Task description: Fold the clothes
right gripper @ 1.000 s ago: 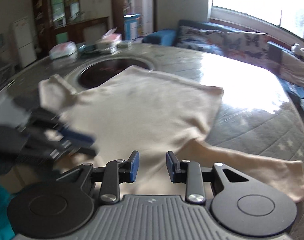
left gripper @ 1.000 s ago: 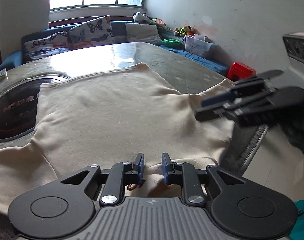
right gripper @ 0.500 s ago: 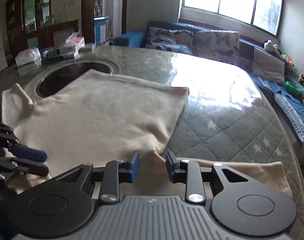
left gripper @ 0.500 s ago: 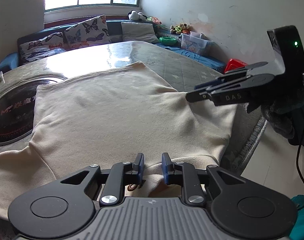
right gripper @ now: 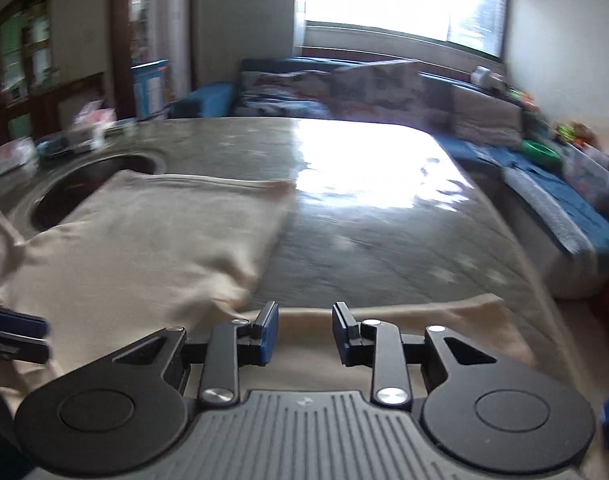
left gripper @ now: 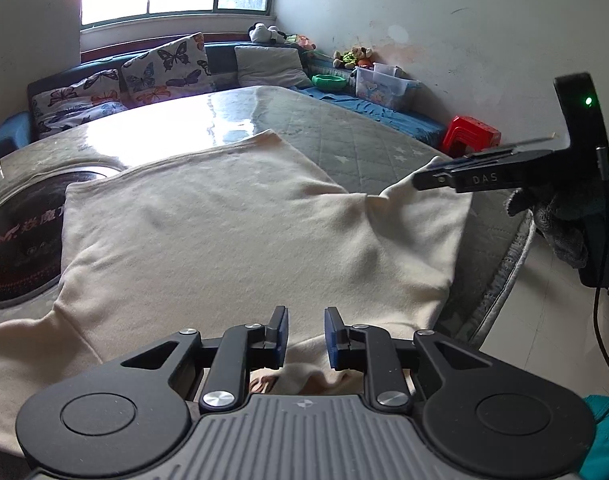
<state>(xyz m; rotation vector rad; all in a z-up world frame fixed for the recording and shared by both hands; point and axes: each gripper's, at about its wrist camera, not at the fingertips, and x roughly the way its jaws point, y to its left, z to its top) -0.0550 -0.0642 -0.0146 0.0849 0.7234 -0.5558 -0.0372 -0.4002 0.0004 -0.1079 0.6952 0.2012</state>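
A cream shirt (left gripper: pixel 240 232) lies spread flat on my worktop (left gripper: pixel 356 148), its body across the middle, one sleeve trailing toward the near left edge and the other toward the right edge. My left tongs (left gripper: pixel 304 334) sit low over the near part of the shirt, at its collar end, with their blue pads apart and cloth showing in the gap between them, so they are released. My right tongs (right gripper: pixel 304 330) hover over the right sleeve (right gripper: pixel 444 320), also spread apart and gripping nothing; that view is smeared with motion blur. From the left wrist view I see my right tongs (left gripper: pixel 432 180) side-on above the sleeve end, near the worktop's edge.
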